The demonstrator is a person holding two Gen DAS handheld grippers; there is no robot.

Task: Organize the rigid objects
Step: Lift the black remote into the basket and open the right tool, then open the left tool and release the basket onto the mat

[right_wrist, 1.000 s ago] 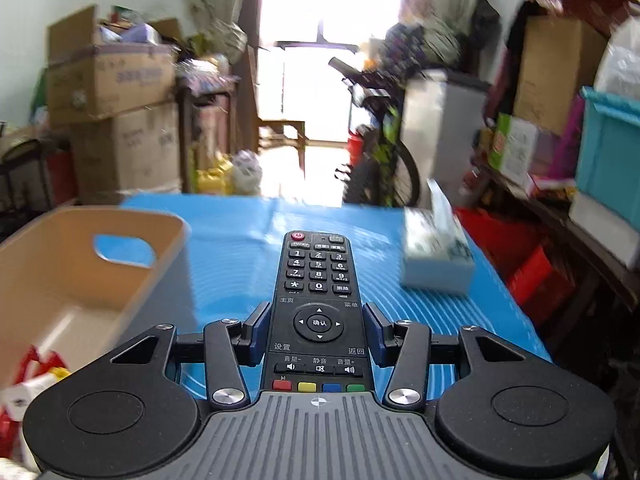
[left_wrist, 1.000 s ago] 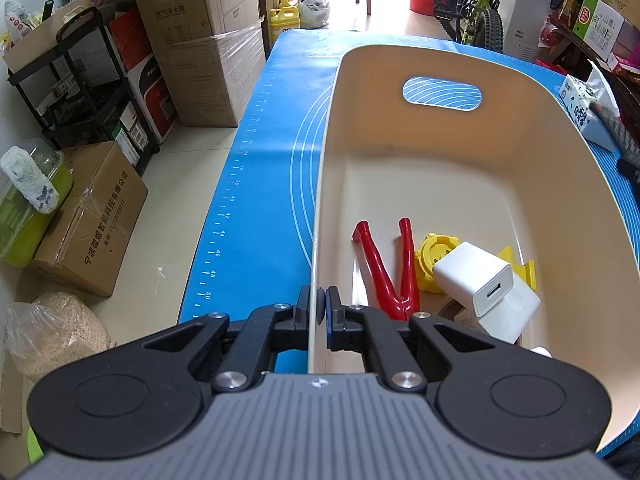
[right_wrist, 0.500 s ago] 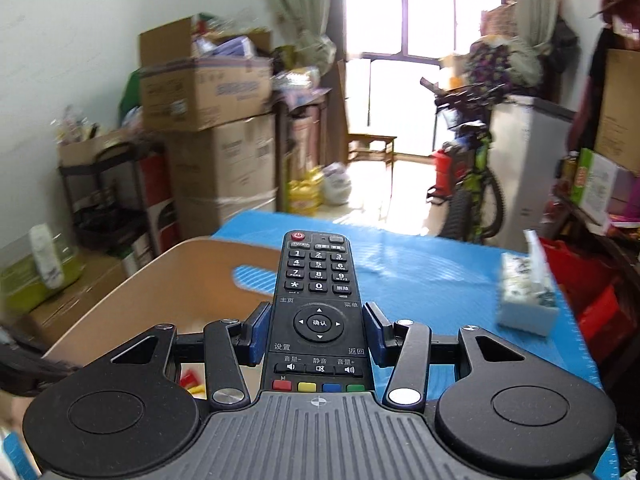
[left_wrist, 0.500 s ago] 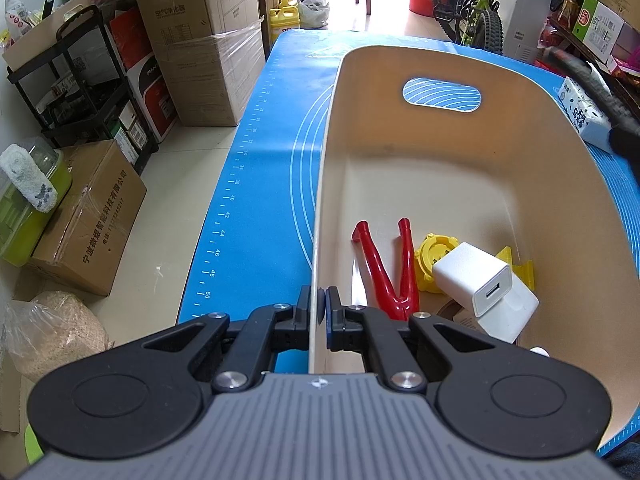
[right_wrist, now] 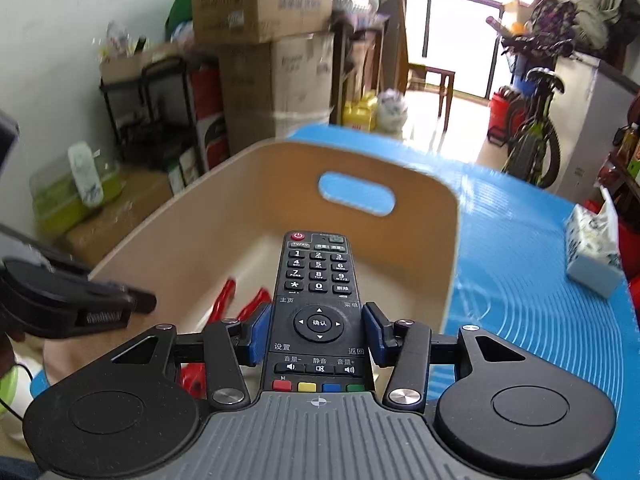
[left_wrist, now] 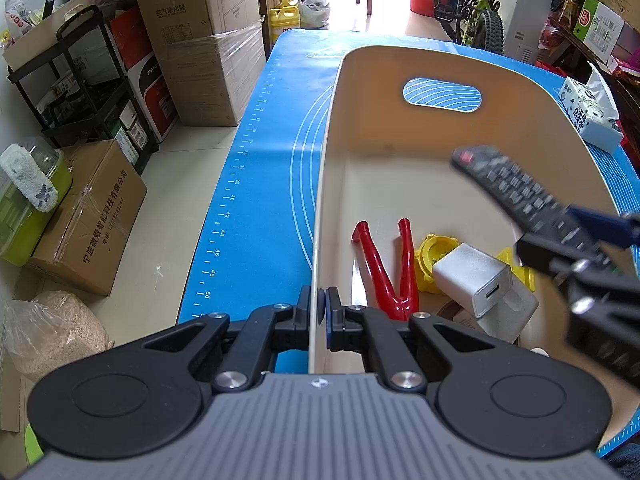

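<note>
- My left tongs [left_wrist: 318, 312]: pinching the beige bin's [left_wrist: 440, 60] near wall.
- My right tongs [right_wrist: 318, 334]: clamped on the black remote [right_wrist: 318, 280], above that bin.

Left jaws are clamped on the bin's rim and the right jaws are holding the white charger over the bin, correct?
Not quite. The right gripper holds the black remote over the bin, as the right wrist view shows. The white charger already lies inside the bin. The left gripper is indeed clamped on the rim.
</note>
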